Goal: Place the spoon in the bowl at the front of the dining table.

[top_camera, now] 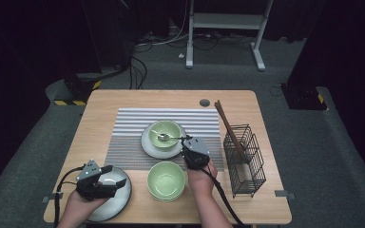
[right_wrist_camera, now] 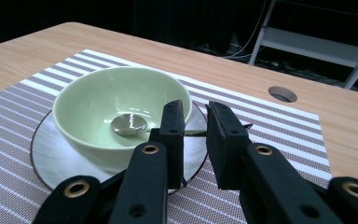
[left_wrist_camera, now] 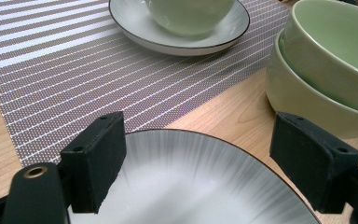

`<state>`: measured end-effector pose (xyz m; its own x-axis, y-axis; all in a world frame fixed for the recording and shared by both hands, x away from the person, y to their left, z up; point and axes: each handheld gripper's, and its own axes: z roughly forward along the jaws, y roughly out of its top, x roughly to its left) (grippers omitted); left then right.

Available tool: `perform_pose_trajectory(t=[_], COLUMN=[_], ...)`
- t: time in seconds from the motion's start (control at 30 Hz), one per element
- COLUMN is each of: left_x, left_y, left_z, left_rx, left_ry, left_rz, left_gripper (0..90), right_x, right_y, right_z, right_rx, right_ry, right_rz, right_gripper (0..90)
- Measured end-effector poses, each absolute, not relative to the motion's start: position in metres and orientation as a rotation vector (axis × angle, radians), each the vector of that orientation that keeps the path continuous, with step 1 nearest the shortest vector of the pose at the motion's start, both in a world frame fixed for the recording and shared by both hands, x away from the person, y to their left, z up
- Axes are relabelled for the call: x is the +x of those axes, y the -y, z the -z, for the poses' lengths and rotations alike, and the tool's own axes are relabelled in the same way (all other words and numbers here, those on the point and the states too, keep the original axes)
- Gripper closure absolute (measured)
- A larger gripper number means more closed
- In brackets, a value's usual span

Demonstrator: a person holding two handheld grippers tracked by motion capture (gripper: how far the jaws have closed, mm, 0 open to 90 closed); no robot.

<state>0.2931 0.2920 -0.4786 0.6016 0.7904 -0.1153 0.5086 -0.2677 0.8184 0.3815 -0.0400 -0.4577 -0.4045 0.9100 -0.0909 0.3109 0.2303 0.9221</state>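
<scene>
Nearest to me, my left gripper (top_camera: 105, 183) hovers over the grey plate (top_camera: 119, 202) at the front left of the tabletop (top_camera: 104, 102), jaws wide apart and holding nothing; in the left gripper view the plate's rim passes between them. Just right of it sit the stacked green bowls (top_camera: 166, 180), off the striped placemat (top_camera: 133, 124).

Further in, my right gripper (top_camera: 186, 142) is at the handle of the spoon (top_camera: 164, 137), whose head lies in the green bowl (right_wrist_camera: 116, 109) standing on the white plate (right_wrist_camera: 51, 158) on the placemat. In the right gripper view the jaws are nearly together with the handle running behind them; I cannot tell whether they are clamped on it or only just closing.

Beyond on the right, the wire basket (top_camera: 244, 159) holds chopsticks (top_camera: 228, 126).

My judgement: the spoon's handling is mid-step, since it still rests in the bowl, and the grey plate and stacked bowls look yet to be set out.
</scene>
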Motion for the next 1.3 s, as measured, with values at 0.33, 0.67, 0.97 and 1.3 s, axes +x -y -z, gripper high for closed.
perform_pose_trajectory(t=[0.33,0.67,0.97,1.3], left_x=[0.294,0.294,0.294,0.294], left_y=[-0.293,-0.293,-0.291,-0.291], left_z=[0.479,0.479,0.479,0.48], left_rx=[1.936,1.934,1.937,1.939], left_ry=[-1.037,-1.035,-1.032,-1.033], left_rz=[-0.394,-0.389,-0.385,-0.386], left_gripper=[18.9,18.9,18.9,18.9], right_x=[0.395,0.405,0.414,0.42], right_y=[0.041,0.04,0.042,0.042], right_z=[0.462,0.462,0.465,0.465], right_rx=[1.144,1.148,1.171,1.185], right_ry=[-1.829,-1.81,-1.798,-1.789], right_rz=[-1.139,-1.123,-1.11,-1.108], right_gripper=[72.7,72.3,72.2,72.2])
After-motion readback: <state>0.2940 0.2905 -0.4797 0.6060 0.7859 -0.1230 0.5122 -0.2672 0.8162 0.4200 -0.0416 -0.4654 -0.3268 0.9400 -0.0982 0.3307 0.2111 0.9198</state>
